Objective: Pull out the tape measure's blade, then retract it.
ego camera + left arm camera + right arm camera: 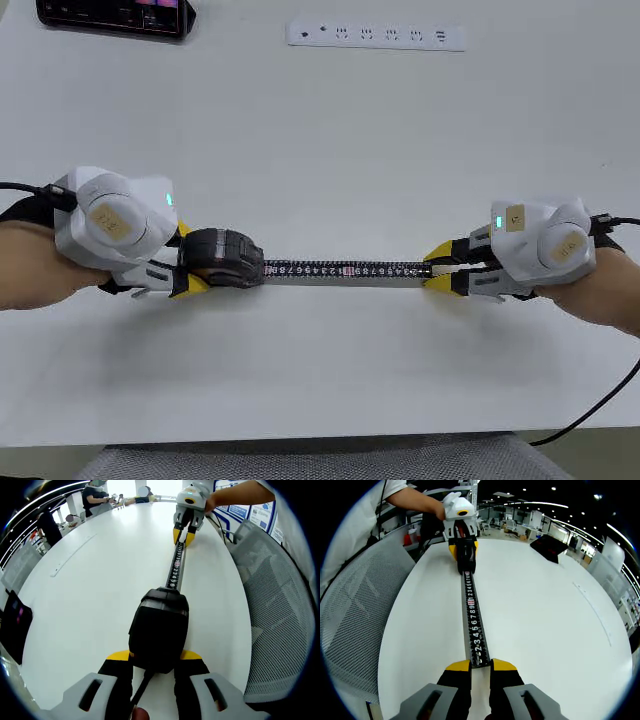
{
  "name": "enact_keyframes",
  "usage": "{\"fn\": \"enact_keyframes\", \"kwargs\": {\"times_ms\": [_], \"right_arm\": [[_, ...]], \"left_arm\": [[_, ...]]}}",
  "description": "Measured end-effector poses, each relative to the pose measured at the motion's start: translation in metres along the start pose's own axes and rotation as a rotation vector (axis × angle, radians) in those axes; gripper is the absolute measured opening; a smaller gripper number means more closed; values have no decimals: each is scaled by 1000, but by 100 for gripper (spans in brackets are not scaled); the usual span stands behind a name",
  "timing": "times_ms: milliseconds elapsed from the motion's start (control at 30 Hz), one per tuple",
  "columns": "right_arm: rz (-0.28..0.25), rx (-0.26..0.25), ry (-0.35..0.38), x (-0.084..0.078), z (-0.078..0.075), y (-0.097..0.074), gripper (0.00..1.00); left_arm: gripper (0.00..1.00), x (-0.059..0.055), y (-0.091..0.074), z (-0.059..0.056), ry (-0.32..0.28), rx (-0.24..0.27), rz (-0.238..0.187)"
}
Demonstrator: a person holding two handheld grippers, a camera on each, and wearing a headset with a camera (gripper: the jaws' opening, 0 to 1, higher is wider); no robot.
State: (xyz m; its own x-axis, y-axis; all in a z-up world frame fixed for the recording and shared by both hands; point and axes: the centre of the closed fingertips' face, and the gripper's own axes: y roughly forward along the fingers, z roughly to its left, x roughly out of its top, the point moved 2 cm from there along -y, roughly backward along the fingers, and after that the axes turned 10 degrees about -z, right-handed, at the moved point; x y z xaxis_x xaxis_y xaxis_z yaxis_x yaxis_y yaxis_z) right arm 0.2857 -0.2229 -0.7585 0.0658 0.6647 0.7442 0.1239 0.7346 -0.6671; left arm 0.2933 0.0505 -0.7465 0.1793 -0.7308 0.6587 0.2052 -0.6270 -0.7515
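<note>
Holding the tape measure case (222,258) steady looks like the left gripper's (188,260) job. Its yellow-tipped fingers (119,656) are closed against the two sides of the black body, which pins it low on the white table (320,150) so that it cannot slide toward the pull. Off to the other side, the right gripper (440,268) has its fingers (457,667) pressed in on the free end of the blade (345,270), one at each edge. The blade runs flat and straight between the two grippers, printed side up and just above or on the tabletop. That straight line suggests the two hands are set opposite each other on purpose — a pull along the blade's own length, with no twist or kink.

Some details are hard to read. The hook at the blade's tip is buried between the right fingers, so I cannot tell whether they grip the hook or only the steel behind it. The back of the case is covered by the left gripper, and no lock or brake button can be made out. A dark strip trails from the case toward the left gripper's camera — strap or cord, I cannot say.
</note>
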Motion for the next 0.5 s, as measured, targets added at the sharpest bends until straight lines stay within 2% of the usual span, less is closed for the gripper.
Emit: {"fn": "enact_keyframes", "kwargs": {"times_ms": [500], "right_arm": [[21, 2, 1, -7, -4, -11, 9]], "left_arm": [[26, 0, 0, 0, 1, 1, 2]]}}
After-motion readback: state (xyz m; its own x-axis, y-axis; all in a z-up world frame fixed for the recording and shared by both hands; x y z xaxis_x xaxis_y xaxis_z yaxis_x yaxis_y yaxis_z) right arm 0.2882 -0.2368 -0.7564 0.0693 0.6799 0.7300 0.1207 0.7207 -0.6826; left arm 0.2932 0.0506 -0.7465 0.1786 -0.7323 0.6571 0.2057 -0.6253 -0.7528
